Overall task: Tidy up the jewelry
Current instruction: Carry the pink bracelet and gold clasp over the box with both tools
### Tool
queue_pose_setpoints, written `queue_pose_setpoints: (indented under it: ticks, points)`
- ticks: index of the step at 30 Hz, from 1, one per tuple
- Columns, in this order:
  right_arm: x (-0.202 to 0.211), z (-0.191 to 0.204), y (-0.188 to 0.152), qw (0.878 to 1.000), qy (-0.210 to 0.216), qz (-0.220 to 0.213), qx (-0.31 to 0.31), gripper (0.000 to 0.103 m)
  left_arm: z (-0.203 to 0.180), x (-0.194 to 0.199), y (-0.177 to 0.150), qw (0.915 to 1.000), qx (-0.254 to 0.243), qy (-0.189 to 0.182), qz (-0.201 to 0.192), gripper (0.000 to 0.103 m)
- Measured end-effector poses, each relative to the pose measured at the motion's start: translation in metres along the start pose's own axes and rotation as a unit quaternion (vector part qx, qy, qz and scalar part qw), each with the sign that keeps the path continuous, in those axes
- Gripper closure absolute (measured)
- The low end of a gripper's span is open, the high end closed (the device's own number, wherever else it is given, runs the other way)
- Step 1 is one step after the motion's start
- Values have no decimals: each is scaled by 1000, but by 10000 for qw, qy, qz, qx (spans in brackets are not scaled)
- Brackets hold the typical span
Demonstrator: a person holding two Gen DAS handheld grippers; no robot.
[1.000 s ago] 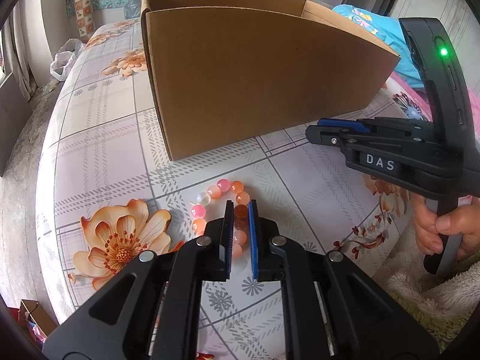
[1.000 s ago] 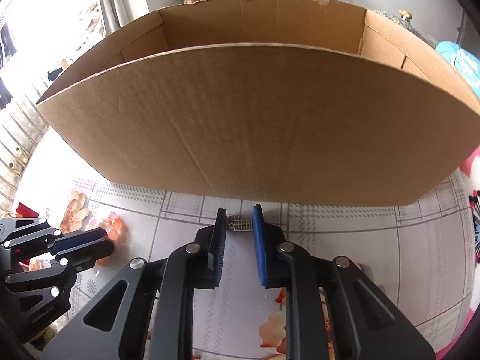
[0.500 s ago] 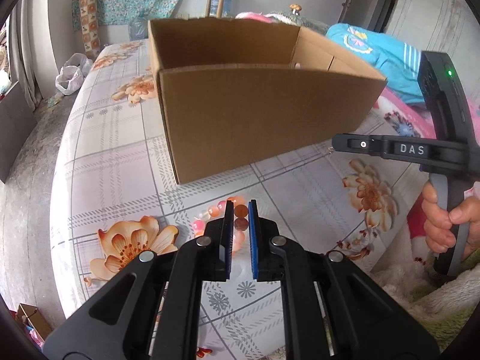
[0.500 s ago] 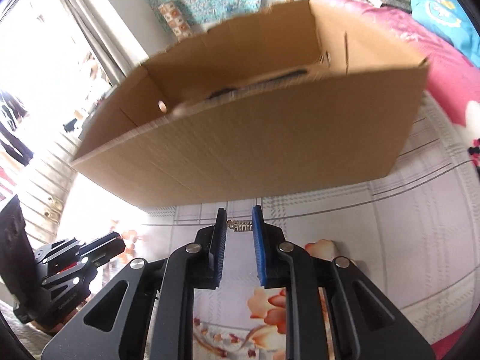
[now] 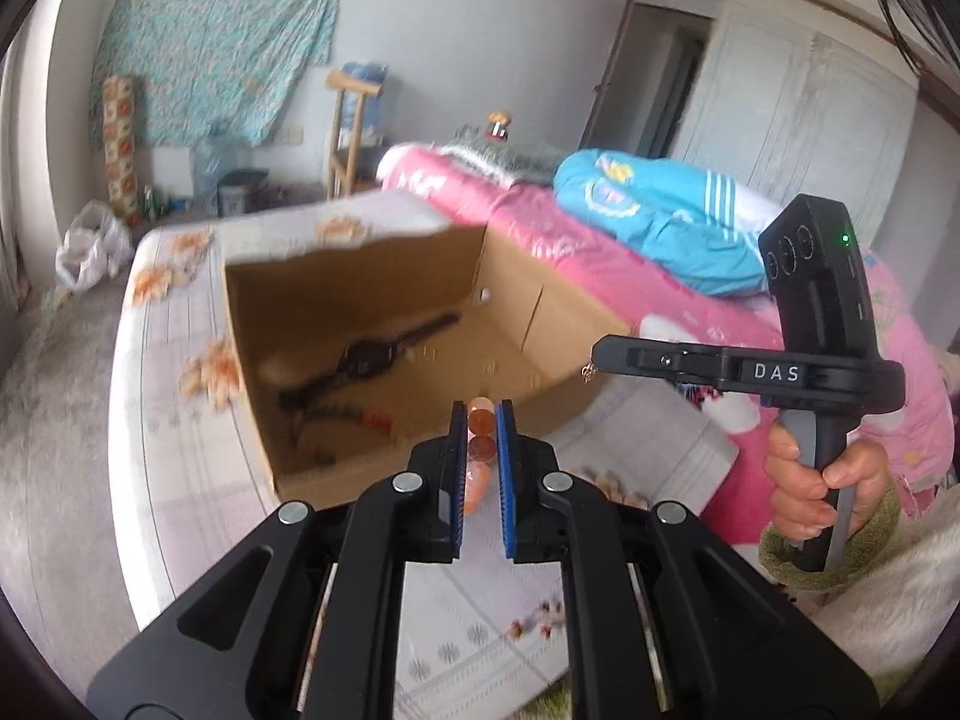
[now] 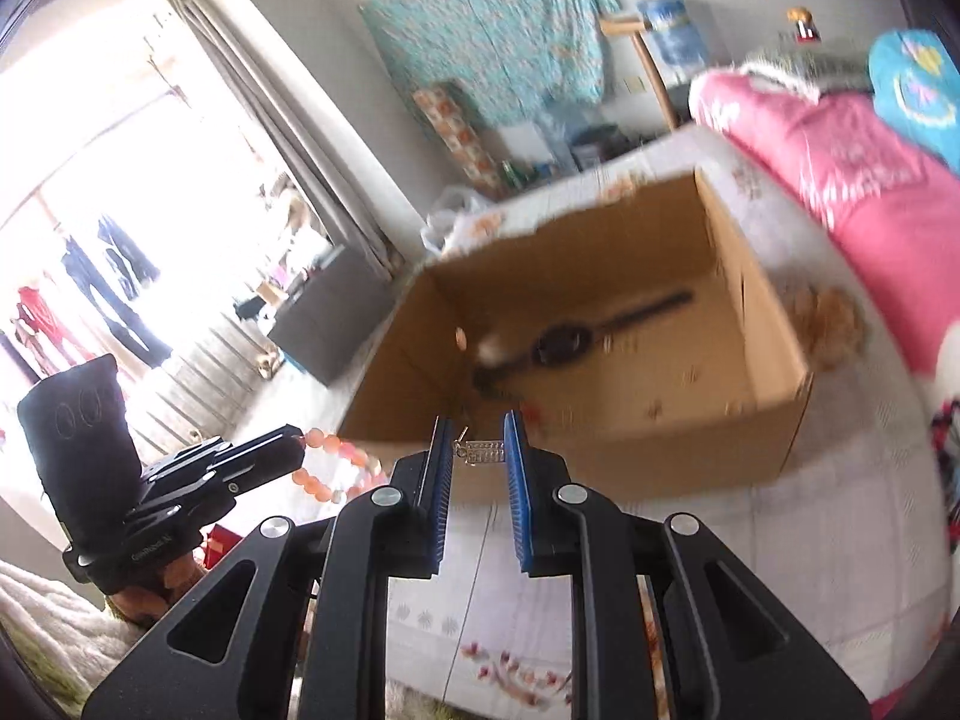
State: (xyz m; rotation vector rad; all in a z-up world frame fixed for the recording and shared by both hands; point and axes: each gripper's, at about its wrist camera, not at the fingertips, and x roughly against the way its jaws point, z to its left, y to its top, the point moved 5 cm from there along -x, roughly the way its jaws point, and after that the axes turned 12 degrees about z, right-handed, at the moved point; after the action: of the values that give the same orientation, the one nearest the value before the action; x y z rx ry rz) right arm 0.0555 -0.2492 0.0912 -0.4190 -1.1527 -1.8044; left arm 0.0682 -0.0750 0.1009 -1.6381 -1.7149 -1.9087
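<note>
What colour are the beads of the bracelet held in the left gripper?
Orange and pink beads, clearest in the right wrist view.

Open box [image 5: 564, 354] on table [image 5: 168, 420]; watch [image 5: 372, 354] in box; bed [image 5: 540, 228] right of table.

One cardboard box [image 5: 384, 360], one black watch [image 5: 366, 354] inside it, one orange bead bracelet [image 6: 336, 468], one small silver clasp piece [image 6: 480, 453], two grippers.

Both wrist views above cardboard box [image 5: 384, 360]
</note>
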Motion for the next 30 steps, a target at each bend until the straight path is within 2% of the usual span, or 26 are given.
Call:
queue_pose_setpoints:
  ticks: [4,6,9,12,15,18,20,23,25,29,30]
  points:
    - [11,-10,37,9997,-54,-237,94,86,-5,-20,41,9998,-108,-78,142,95]
    - [9,-20,54,9997,-49,-244,81,86,-2,-40,58,9989,-108,-94,447,95]
    - [4,-36,75,9998,-82,-188,7,85,6,-84,82,9934,-29,-228,1124,95]
    - [-1,-50,91,9999,-68,-102,-100,85,15,-134,94,9832,-180,35,1818,95]
    - [-11,-65,94,9996,56,-25,-291,85,26,-187,94,9652,-236,202,2598,95]
    - [-18,-77,89,9987,159,20,-489,85,36,-221,87,9510,-295,389,3052,95]
    - [-18,-82,88,9983,176,8,-559,85,39,-234,86,9448,-139,255,3263,95]
    - [-16,-90,86,9975,200,-12,-671,85,42,-246,87,9403,-124,258,3391,95]
    - [-16,-93,87,9973,182,-6,-704,85,42,-255,85,9356,-21,117,3528,94]
    - [-16,-94,87,9973,147,40,-724,85,41,-259,78,9320,1,-23,3624,93]
    - [-16,-93,87,9973,141,57,-712,85,42,-257,78,9315,49,-64,3638,90]
